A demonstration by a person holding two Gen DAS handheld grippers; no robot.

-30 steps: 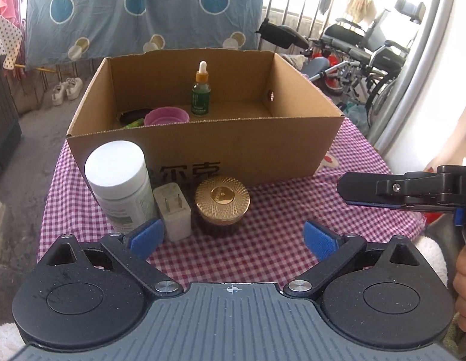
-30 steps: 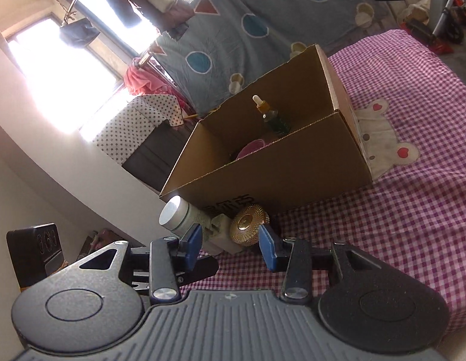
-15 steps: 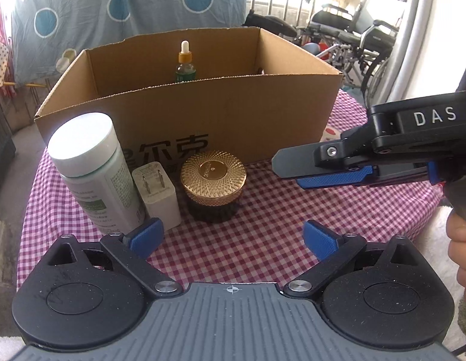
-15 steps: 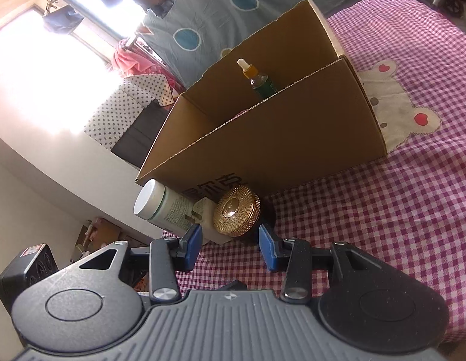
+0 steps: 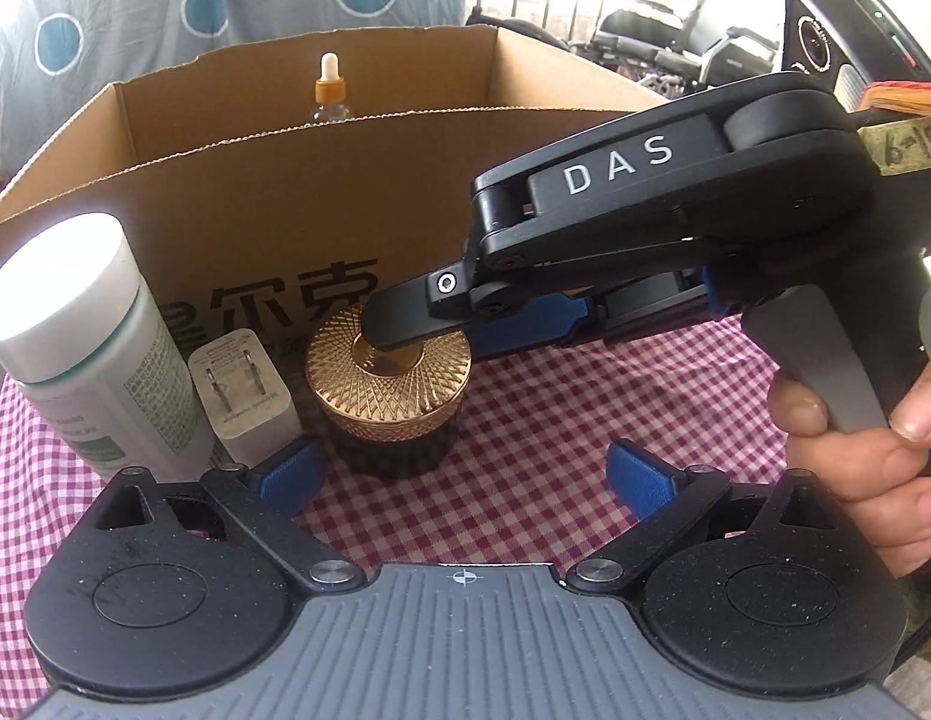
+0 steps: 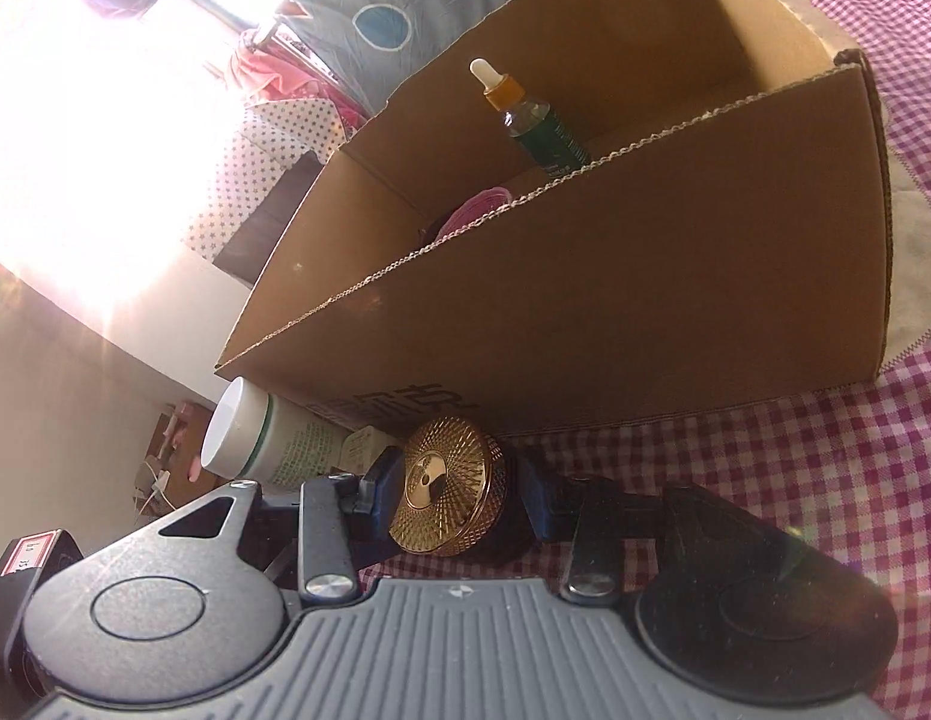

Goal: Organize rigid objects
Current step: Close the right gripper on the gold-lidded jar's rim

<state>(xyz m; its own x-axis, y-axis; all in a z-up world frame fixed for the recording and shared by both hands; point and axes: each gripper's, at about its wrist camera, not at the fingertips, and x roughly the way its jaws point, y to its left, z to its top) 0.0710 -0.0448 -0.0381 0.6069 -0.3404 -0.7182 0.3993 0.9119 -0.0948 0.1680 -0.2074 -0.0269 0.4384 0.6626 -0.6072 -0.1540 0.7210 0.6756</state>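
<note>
"DAS" on right hand-held gripper (image 5: 405,336) — "尔克" on cardboard box (image 5: 273,198).

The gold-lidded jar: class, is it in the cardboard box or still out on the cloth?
Out. The gold-lidded jar stands on the checked cloth before the cardboard box, between the right gripper jaws.
</note>
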